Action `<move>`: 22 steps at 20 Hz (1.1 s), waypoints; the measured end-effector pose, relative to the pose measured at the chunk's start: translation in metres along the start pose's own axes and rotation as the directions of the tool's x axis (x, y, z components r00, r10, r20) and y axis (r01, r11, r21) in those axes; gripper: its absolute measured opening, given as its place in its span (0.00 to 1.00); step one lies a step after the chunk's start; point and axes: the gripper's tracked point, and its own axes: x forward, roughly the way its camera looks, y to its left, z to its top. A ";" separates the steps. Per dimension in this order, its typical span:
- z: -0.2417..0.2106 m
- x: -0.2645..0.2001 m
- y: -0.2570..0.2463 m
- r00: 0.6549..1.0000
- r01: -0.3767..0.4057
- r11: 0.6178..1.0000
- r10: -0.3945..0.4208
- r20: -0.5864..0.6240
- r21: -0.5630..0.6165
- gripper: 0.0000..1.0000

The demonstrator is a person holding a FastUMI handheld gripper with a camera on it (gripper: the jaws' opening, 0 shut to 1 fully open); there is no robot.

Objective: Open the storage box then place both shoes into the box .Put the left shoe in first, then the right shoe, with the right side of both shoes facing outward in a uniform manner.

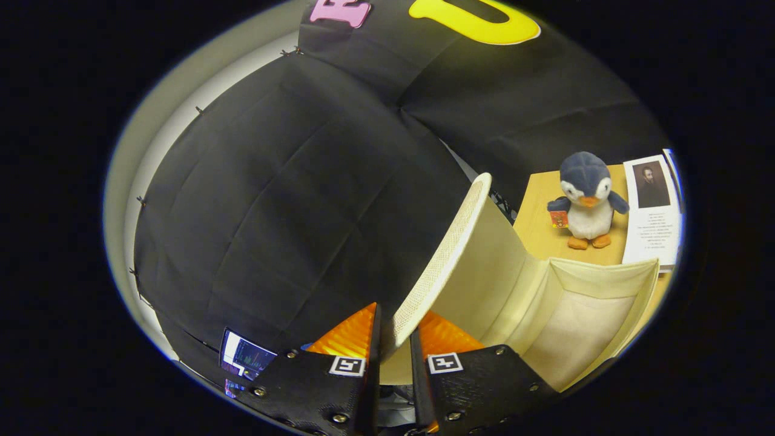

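My gripper (395, 339) is shut on the edge of the storage box's lid (451, 242), with one finger on each face of it. The lid is a cream fabric flap with a woven outer side, and it stands lifted, nearly upright. To the right of the fingers the storage box (605, 275) lies open, showing its pale cloth lining and nothing inside that I can see. It rests on a wooden table (536, 224).
A plush penguin (586, 203) stands on the table just behind the box. A printed sheet with a portrait (654, 212) lies beside it to the right. A small lit screen (245, 357) shows left of the fingers, low against the black cloth wall.
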 end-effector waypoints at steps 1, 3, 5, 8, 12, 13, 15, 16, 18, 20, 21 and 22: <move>0.000 0.007 0.002 1.000 0.013 1.000 -0.013 -0.010 -0.010 0.23; -0.004 0.034 0.001 0.999 0.041 0.998 -0.042 -0.024 -0.046 0.38; 0.001 0.038 0.004 0.998 0.055 0.997 -0.057 -0.027 -0.063 0.62; 0.004 0.036 0.007 0.997 0.077 0.995 -0.077 -0.013 -0.065 0.97; 0.007 0.011 -0.002 0.994 0.108 0.992 -0.108 0.004 -0.072 0.97; 0.010 0.002 -0.004 0.993 0.117 0.991 -0.116 0.012 -0.072 0.97; 0.015 -0.019 -0.013 0.990 0.142 0.987 -0.140 0.037 -0.076 0.97; 0.016 -0.031 -0.017 0.987 0.156 0.985 -0.152 0.049 -0.076 0.97; 0.019 -0.056 -0.025 0.982 0.180 0.981 -0.174 0.071 -0.077 0.97; 0.017 -0.080 -0.033 0.977 0.202 0.976 -0.196 0.085 -0.079 0.97; 0.014 -0.093 -0.039 0.973 0.219 0.972 -0.212 0.094 -0.080 0.97; 0.012 -0.106 -0.044 0.967 0.241 0.967 -0.232 0.107 -0.087 0.97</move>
